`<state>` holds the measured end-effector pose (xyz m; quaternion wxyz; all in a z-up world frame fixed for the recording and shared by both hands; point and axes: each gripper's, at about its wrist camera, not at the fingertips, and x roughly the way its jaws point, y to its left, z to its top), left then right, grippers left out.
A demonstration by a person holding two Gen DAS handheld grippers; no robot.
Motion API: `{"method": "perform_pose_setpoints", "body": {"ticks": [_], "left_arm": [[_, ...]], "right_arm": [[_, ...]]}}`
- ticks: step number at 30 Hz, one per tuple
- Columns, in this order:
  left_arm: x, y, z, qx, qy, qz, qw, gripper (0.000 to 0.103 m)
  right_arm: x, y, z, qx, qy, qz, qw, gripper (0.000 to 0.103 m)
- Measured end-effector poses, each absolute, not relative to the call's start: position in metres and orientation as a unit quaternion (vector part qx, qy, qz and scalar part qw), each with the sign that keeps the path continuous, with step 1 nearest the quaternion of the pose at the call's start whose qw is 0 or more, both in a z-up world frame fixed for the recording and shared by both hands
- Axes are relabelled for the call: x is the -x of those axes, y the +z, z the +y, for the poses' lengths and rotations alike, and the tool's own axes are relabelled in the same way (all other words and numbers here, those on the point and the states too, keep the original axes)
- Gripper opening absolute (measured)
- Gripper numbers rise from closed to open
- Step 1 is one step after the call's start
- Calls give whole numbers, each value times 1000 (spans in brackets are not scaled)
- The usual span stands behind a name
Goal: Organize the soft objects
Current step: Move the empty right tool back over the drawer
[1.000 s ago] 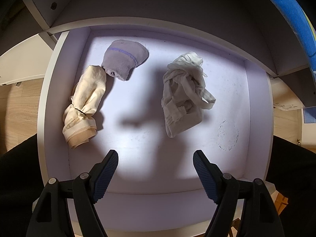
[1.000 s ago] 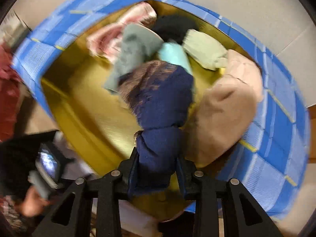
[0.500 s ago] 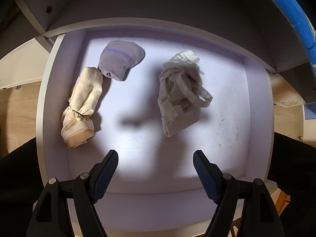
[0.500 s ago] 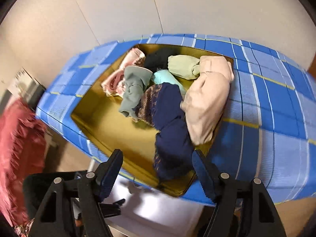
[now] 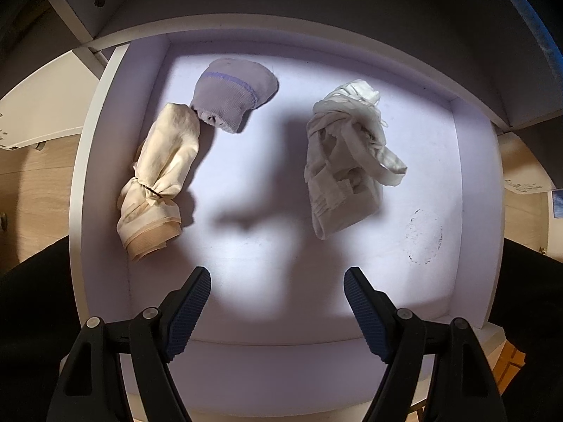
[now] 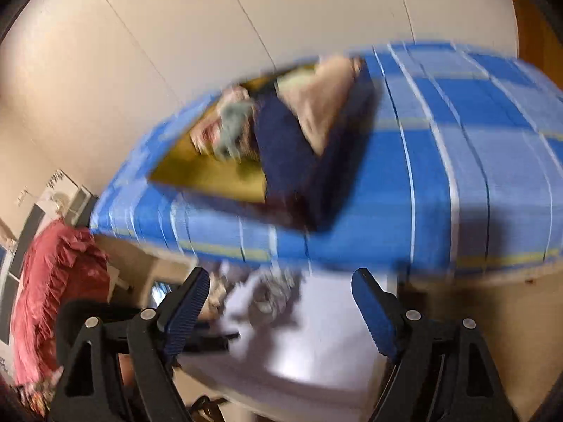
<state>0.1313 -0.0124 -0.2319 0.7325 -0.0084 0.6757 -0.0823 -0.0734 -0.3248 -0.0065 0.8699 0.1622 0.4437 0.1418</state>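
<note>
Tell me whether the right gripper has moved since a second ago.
Yes. The right gripper, jaws just opened and empty, has backed away from the blue checked box, leaving the navy bundle inside.

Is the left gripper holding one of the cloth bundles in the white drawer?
No, the left gripper is open and holds nothing; the three bundles lie on the drawer floor beyond its fingertips.

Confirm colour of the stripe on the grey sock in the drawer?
Purple, a thin band across the grey sock. Clearest in the left wrist view.
</note>
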Motion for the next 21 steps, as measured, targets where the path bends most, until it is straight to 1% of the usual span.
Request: {"method": "perform_pose_setpoints", "body": {"ticks": [3, 4, 6, 8, 12, 15, 18, 21], "left_arm": [[-131, -233, -10, 10, -80, 673, 735, 79], [-131, -232, -10, 10, -80, 672, 736, 79], [-131, -231, -10, 10, -81, 669, 739, 79], [-131, -230, -9, 12, -83, 666, 741, 79], [-131, -227, -9, 12, -83, 661, 746, 79], [-130, -226, -7, 15, -83, 658, 748, 79], [-129, -223, -8, 19, -87, 656, 750, 79], [-134, -220, -15, 18, -93, 650, 754, 79]], "right_arm": [[72, -34, -313, -148, 134, 497, 844, 84], [67, -44, -304, -127, 131, 523, 832, 87], [60, -65, -287, -94, 117, 563, 813, 89], [55, -93, -273, -86, 112, 601, 787, 90], [49, -173, -261, -140, 92, 699, 695, 91], [57, -222, -262, -187, 72, 757, 622, 92], [71, -254, -262, -229, 63, 787, 569, 96], [74, -258, -253, -207, 71, 794, 567, 98]]}}
